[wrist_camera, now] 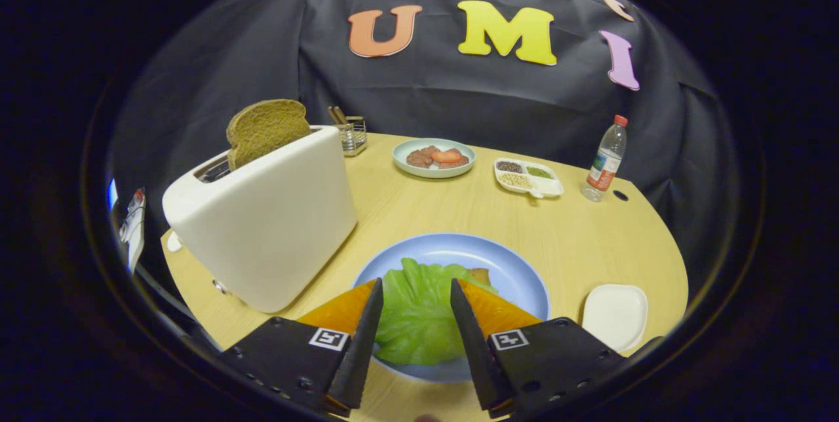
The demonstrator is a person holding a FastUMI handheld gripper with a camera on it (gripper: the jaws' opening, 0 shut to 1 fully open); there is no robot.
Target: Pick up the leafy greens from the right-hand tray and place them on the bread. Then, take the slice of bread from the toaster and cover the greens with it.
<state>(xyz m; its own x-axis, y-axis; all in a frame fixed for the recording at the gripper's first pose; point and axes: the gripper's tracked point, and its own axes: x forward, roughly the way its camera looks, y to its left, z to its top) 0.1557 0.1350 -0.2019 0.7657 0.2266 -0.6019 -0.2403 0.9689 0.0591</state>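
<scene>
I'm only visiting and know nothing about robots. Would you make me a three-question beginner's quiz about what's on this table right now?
1. True or false: the leafy greens already lie on the blue plate, between the fingers of the gripper.
2. Where is the brown bread slice? A) flat on the blue plate B) sticking up from the white toaster C) on the white tray
3. Fill in: beyond the compartment dish, near the table's far edge, stands a plastic ____.

Key: 1 true, and the gripper is open around the greens, not pressing them. 2 B. 3 bottle.
</scene>
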